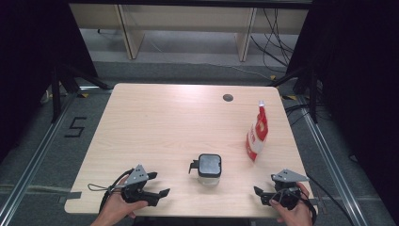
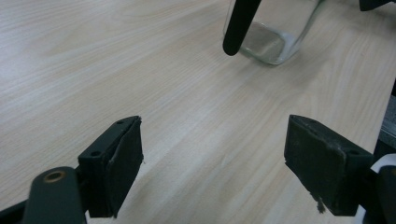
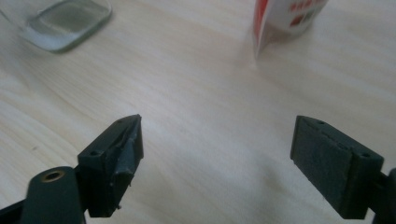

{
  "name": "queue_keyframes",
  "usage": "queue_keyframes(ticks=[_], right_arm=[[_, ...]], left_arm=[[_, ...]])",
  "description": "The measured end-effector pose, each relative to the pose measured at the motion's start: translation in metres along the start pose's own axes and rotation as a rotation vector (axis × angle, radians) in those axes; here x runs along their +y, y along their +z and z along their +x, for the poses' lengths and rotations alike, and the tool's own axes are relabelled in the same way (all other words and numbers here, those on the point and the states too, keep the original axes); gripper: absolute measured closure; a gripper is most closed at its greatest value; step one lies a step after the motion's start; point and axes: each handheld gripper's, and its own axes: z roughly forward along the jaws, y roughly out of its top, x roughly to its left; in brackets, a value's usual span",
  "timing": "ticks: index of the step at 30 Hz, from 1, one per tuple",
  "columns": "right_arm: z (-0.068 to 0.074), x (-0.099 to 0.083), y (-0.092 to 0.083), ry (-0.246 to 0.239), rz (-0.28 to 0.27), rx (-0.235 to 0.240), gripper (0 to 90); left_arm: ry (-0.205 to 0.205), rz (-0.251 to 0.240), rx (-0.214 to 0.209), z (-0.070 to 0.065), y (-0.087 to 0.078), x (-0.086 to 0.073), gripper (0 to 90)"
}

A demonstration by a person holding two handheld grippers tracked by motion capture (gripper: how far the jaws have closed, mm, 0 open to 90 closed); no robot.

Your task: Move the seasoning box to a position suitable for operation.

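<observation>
Jar (image 1: 209,170) with black lid sits upright near the table's (image 1: 155,122) near edge, centre; red-white pouch (image 1: 257,135) stands to its far right, well apart; left gripper (image 1: 157,193) low at near left, jaws wide apart, nothing between; right gripper (image 1: 261,194) at near right, jaws apart too, empty; both clear of jar.

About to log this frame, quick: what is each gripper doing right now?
Left gripper: open, empty, low over the light wooden table.
Right gripper: open, empty, short of the square clear glass jar with black lid and the red-and-white pouch.
</observation>
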Motion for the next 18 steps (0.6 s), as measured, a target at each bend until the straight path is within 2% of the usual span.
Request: queue_keyframes(ticks=[1,2,4,5,7,9,10,12,17,18], right_arm=[[0.0021,-0.0012,0.0003,0.039,0.008,0.007,18.8],[-0.0021,-0.0008,0.0017,-0.014,0.005,0.002,18.9],[-0.0005,-0.0009,0.0032,-0.016,0.005,0.01,19.1],[-0.0011,-0.0009,0.0038,-0.047,-0.005,0.009,19.8],[0.0004,-0.0002,0.003,-0.041,0.001,-0.002,20.5],[0.0,-0.0003,0.0036,-0.057,-0.002,-0.007,20.5],[-0.0001,-0.0002,0.0032,-0.061,0.003,-0.007,20.5],[0.0015,0.0005,0.0019,-0.044,0.001,-0.006,20.7],[0.0019,0.0004,0.003,-0.056,0.003,-0.004,21.1],[0.003,0.0009,0.0024,-0.037,0.002,0.007,21.2]], left_arm=[[0.001,0.004,0.004,0.0007,0.0,-0.0001,19.3],[0.003,0.006,0.007,0.0014,0.0006,-0.0004,19.3],[0.017,0.011,0.01,0.0024,0.0014,-0.001,19.3],[0.008,0.004,0.005,0.0016,0.0023,-0.0014,19.3],[0.011,0.008,0.004,0.0015,0.0024,-0.0013,19.4],[0.013,0.017,0.006,0.0013,0.0023,-0.0013,19.4],[0.002,0.013,0.004,0.0003,0.0026,-0.0018,19.4],[0.023,0.019,0.004,0.0013,0.0019,-0.0013,19.4],[0.012,0.006,0.006,0.0005,0.0022,-0.0015,19.4],[0.01,0.01,0.005,0.0003,0.0015,-0.0012,19.4]])
